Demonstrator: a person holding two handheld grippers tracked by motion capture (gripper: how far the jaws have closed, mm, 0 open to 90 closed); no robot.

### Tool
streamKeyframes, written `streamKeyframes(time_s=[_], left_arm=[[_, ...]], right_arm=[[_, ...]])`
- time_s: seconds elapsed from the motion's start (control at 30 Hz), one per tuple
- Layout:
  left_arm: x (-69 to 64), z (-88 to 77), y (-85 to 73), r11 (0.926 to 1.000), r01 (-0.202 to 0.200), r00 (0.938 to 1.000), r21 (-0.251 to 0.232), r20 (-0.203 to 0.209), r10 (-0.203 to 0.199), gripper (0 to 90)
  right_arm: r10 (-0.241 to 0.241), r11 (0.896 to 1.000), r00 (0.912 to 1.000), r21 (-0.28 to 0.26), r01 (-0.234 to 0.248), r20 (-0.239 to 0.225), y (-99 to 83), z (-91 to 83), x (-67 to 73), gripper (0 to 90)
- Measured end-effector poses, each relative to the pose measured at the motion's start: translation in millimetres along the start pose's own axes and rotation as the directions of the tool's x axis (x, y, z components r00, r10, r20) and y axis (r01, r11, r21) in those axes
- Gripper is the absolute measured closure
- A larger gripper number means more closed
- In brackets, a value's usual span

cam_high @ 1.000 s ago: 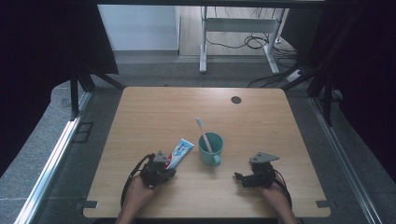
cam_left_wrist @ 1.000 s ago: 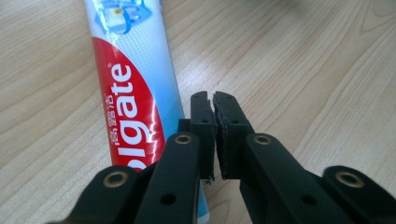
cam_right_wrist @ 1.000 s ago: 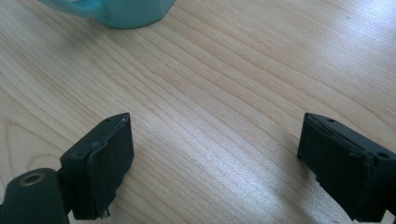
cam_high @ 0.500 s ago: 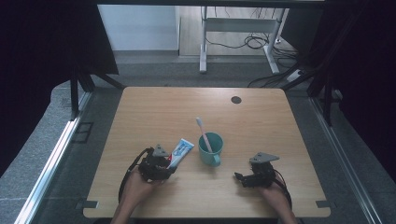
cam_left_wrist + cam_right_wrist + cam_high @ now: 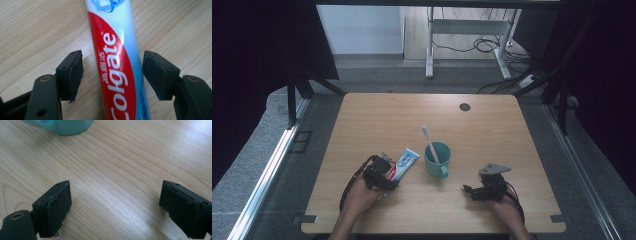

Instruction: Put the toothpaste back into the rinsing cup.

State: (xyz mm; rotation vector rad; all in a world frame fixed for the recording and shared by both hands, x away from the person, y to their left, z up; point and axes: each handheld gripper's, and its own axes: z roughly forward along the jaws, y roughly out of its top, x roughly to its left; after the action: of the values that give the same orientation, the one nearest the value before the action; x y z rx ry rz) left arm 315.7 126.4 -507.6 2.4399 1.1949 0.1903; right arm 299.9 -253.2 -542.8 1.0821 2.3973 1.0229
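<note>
A red, white and blue Colgate toothpaste tube (image 5: 405, 162) (image 5: 117, 62) lies flat on the wooden table (image 5: 412, 115). My left gripper (image 5: 387, 176) (image 5: 113, 73) straddles its near end. Its jaws have just been opening, and there is a gap between the tube and each pad. To the right of the tube stands a teal mug (image 5: 438, 159) (image 5: 67, 126) with a white toothbrush (image 5: 428, 140) leaning in it. My right gripper (image 5: 469, 191) (image 5: 115, 202) rests open on bare wood, to the right of the mug and nearer the table's front edge, with nothing between its fingers.
A small dark round hole (image 5: 465, 107) sits near the table's far edge. Beyond the table are a grey floor, cables and a white metal stand (image 5: 462, 30). Dark curtains hang on both sides.
My left hand has shifted slightly at the near end of the toothpaste tube. The tube, the mug and the right gripper have stayed where they were.
</note>
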Motion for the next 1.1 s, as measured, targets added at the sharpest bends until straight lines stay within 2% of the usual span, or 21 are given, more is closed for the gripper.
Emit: streamKeyframes(time_s=[0.17,0.37,0.4,0.57,0.73,0.97,1.1], left_arm=[[-2.3,2.8,12.0,0.9985,-0.001,1.0000,0.054,0.003,0.001,32.9],[-5.4,10.1,27.1,0.9928,-0.005,1.0000,0.120,0.002,0.004,33.1],[-4.9,10.5,30.0,0.9892,-0.017,0.9998,0.145,-0.003,0.017,33.3],[-6.4,14.7,43.1,0.9765,-0.021,0.9996,0.214,-0.013,0.025,35.3],[-5.0,17.4,55.9,0.9636,-0.010,0.9997,0.267,-0.020,0.016,38.2],[-2.1,25.8,67.1,0.9451,0.021,0.9995,0.326,-0.027,-0.013,42.1],[0.3,27.3,71.7,0.9389,0.044,0.9989,0.341,-0.032,-0.035,44.7]], right_arm=[[0.000,1.000,1.0000,0.000,0.000,0.000,0.0,0.0,0.0,10.6],[0.000,1.000,1.0000,0.000,0.000,0.000,0.0,0.0,0.0,10.6],[-0.002,1.000,1.0000,0.000,0.002,0.000,0.0,0.0,-0.1,10.6],[-0.001,1.000,1.0000,0.000,0.001,0.000,0.0,0.0,-0.1,10.6],[-0.001,1.000,1.0000,0.000,0.001,0.000,0.0,0.0,-0.1,10.6],[-0.002,1.000,1.0000,0.001,0.002,0.000,0.0,0.0,-0.2,10.6],[-0.001,1.000,1.0000,0.000,0.001,0.000,0.0,0.0,-0.1,10.6]])
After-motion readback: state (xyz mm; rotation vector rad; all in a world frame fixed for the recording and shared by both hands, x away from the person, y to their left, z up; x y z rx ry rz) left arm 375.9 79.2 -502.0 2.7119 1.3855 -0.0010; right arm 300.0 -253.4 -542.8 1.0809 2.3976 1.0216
